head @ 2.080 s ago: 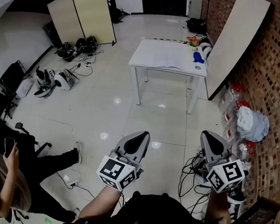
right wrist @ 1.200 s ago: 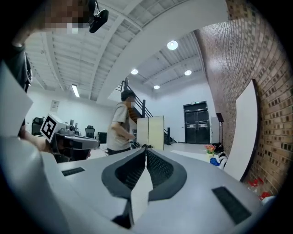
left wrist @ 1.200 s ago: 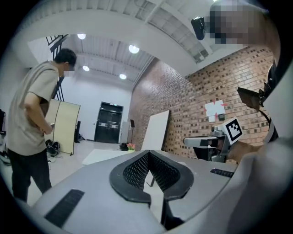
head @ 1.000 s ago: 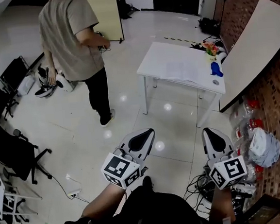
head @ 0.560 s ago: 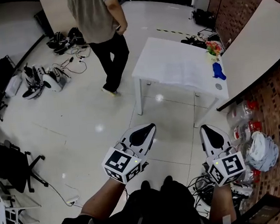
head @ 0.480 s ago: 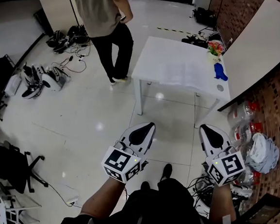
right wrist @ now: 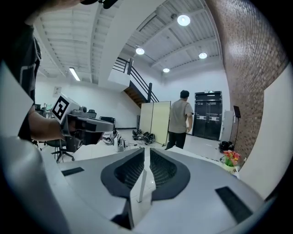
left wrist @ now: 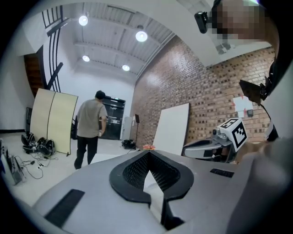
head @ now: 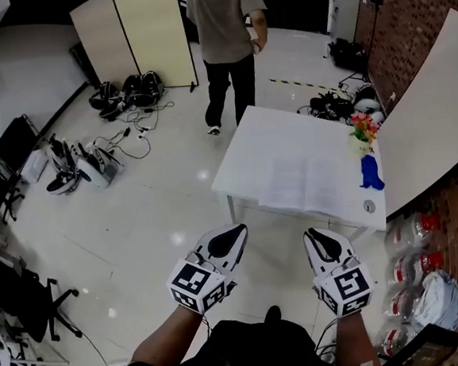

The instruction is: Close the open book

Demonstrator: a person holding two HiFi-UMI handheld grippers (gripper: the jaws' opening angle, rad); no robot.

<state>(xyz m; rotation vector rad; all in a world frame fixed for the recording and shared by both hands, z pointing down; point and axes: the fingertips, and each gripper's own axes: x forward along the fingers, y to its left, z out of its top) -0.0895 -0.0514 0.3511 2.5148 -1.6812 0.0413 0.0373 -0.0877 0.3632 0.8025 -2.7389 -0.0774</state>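
Note:
The open book (head: 305,183) lies flat with pale pages on the white table (head: 265,139), toward the table's near right side. Both grippers hang over the floor just short of the table's near edge, apart from the book. My left gripper (head: 235,232) points at the table's front left leg area; its jaws (left wrist: 147,153) stand together with nothing between them. The right gripper (head: 317,234) points toward the book, and its jaws (right wrist: 145,148) are shut and empty. In each gripper view the other gripper shows at the side.
On the table's right edge stand a blue figure (head: 370,172), a flower pot (head: 362,131) and a small round item (head: 369,206). A person (head: 227,27) stands beyond the table. A white board (head: 430,113) leans on the brick wall. Cables and gear (head: 91,158) litter the floor at left.
Both grippers and the view have come much closer to the table. The person has walked from the table's left side to its far side.

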